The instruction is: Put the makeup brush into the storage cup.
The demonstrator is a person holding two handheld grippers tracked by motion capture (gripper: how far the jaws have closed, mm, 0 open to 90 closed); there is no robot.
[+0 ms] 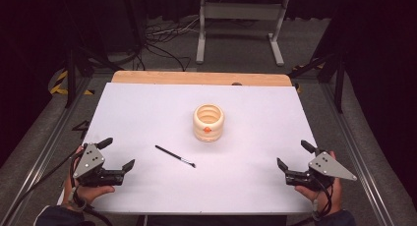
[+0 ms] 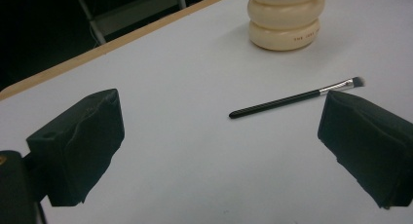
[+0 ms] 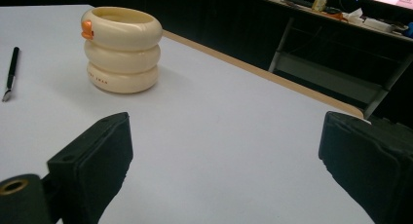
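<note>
Black makeup brush lies flat on white table, ahead-right of left gripper, well apart from right gripper. Both grippers spread wide, holding nothing. Cream ribbed holder stands beyond the brush, between the grippers. Judged: nothing started; grasping the brush and dropping it into the holder remain. Holder inside mostly hidden; lettering unreadable.

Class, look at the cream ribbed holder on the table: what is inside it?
The cream ribbed holder stands open-topped. The high view shows only its pale inner wall; nothing sticks out above the rim. Its bottom is hidden by the wall. The brush lies outside on the table.
</note>
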